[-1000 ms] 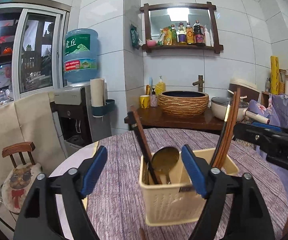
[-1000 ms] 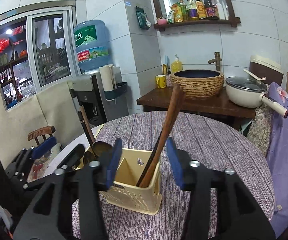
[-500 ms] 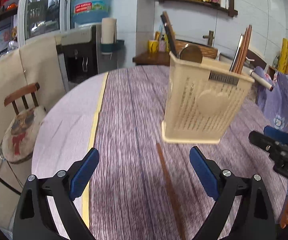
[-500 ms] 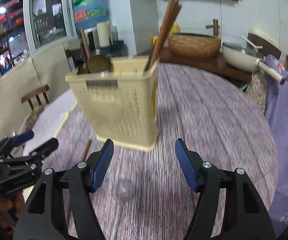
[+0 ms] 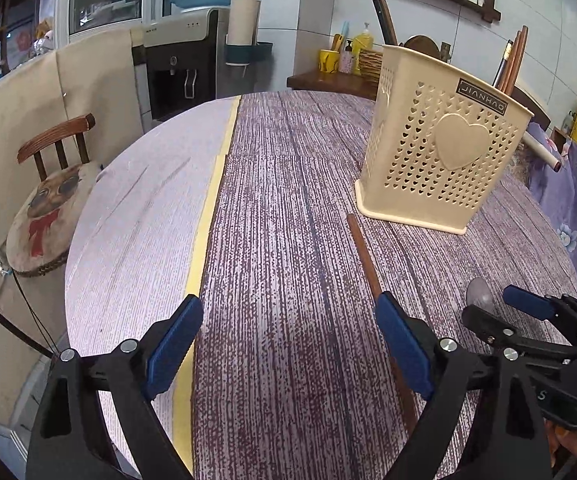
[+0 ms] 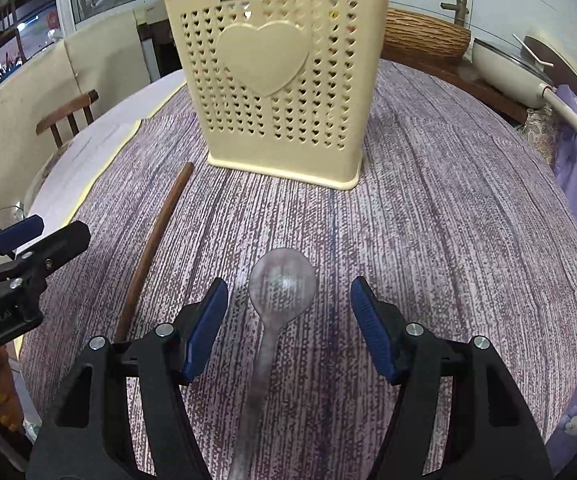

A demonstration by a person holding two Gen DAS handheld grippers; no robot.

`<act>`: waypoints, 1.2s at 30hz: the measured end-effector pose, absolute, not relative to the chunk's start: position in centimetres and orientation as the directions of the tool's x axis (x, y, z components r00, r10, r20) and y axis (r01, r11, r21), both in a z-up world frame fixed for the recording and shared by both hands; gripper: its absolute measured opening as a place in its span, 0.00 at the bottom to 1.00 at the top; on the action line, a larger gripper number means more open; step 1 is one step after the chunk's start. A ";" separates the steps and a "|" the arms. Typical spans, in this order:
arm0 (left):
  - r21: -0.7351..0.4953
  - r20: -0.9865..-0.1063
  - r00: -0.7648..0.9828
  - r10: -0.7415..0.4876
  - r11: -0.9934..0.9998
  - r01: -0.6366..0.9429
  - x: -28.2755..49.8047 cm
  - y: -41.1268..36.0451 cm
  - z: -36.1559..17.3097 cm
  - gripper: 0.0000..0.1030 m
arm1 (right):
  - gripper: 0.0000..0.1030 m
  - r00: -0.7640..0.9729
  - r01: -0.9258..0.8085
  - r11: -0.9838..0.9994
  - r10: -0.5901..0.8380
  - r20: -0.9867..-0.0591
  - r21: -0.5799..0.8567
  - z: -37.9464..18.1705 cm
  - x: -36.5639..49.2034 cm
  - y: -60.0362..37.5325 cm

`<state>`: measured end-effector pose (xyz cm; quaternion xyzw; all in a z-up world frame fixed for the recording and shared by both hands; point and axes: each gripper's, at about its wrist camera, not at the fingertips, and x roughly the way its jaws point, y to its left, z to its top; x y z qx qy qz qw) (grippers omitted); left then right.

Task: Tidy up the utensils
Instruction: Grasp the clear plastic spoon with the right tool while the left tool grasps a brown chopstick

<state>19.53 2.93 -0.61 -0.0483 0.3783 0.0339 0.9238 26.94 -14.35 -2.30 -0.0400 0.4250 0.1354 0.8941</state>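
Left gripper (image 5: 288,344) hangs wide apart over the table (image 5: 136,216), holding nothing. A brown chopstick (image 5: 362,256) lies by its right finger, the holder (image 5: 440,160) stands beyond. On my right view, the right gripper (image 6: 288,328) gapes empty around a spoon (image 6: 280,284) lying flat, holder (image 6: 280,80) upright just ahead.

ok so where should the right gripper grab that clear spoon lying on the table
Grip the clear spoon on its narrow handle just behind the bowl, coming straight down from above. It lies flat on the table, handle running back between the open right gripper fingers, so they can close across it.
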 end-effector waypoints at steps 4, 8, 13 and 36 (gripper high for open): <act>-0.064 -0.707 0.707 0.023 0.993 -0.096 19.6 2.8 -0.6 0.80 | 0.53 0.601 -0.274 0.961 0.190 -0.776 0.023 -2.8 27.2 -13.8; -0.055 -0.716 0.698 0.014 0.996 -0.077 20.0 2.2 -0.9 0.74 | 0.43 0.609 -0.262 0.965 0.187 -0.771 0.027 -2.8 27.3 -14.2; -0.061 -0.742 0.670 -0.026 0.998 -0.028 21.0 0.8 -1.4 0.61 | 0.36 0.614 -0.255 0.967 0.182 -0.768 0.025 -2.8 27.4 -15.0; 0.018 -0.782 0.623 0.003 1.000 0.017 26.1 -3.2 -2.6 0.18 | 0.36 0.620 -0.213 0.976 0.164 -0.767 0.037 -2.8 27.5 -16.9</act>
